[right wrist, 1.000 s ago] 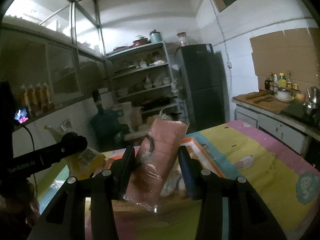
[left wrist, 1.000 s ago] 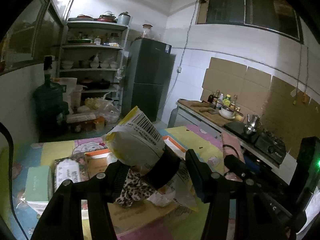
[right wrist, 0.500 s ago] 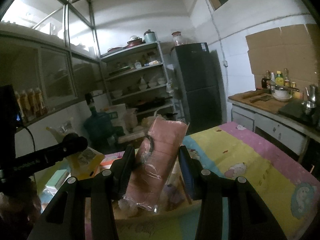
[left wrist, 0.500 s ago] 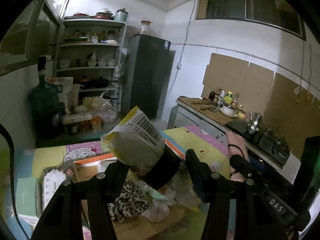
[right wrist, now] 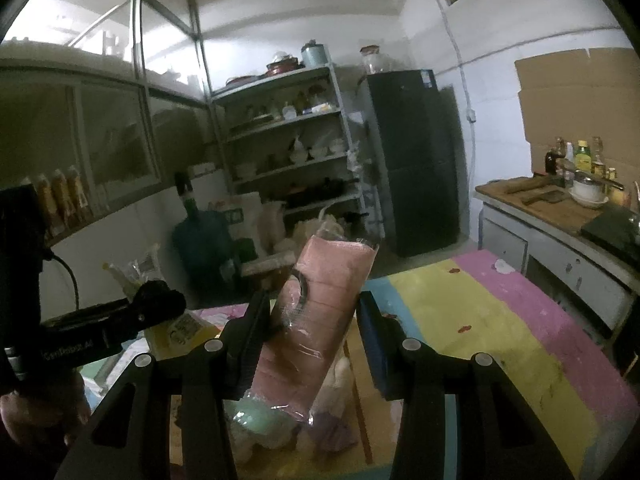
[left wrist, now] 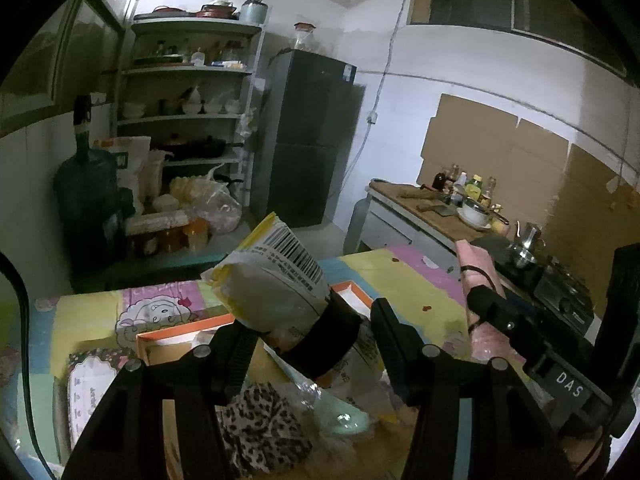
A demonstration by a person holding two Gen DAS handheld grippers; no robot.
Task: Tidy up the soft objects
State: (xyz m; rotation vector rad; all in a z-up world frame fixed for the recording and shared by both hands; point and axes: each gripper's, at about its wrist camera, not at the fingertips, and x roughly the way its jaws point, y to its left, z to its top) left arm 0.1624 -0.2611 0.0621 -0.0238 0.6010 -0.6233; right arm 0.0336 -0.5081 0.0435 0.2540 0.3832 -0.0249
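My left gripper (left wrist: 312, 320) is shut on a yellow-and-white bag (left wrist: 272, 280) with a barcode and a black band, held tilted above an orange-rimmed cardboard box (left wrist: 180, 330). Inside the box lie a leopard-print cloth (left wrist: 260, 428), a mint-green soft item (left wrist: 340, 416) and clear plastic packs. My right gripper (right wrist: 312, 304) is shut on a pink pack (right wrist: 320, 312) in clear wrap, upright over the same box. That pink pack (left wrist: 478, 276) also shows at the right of the left wrist view. The yellow bag (right wrist: 176, 330) shows at the left of the right wrist view.
The box rests on a table with a striped cartoon cloth (right wrist: 480, 320). A patterned pack (left wrist: 86, 392) lies left of the box. Beyond stand a shelf rack (left wrist: 188, 120), a dark fridge (left wrist: 312, 140), a water jug (left wrist: 86, 200) and a counter with bottles (left wrist: 440, 216).
Both grippers have carried their packs forward across the table, toward the shelf and fridge. The box and its contents have slid lower and closer in both views. Neither grip has changed.
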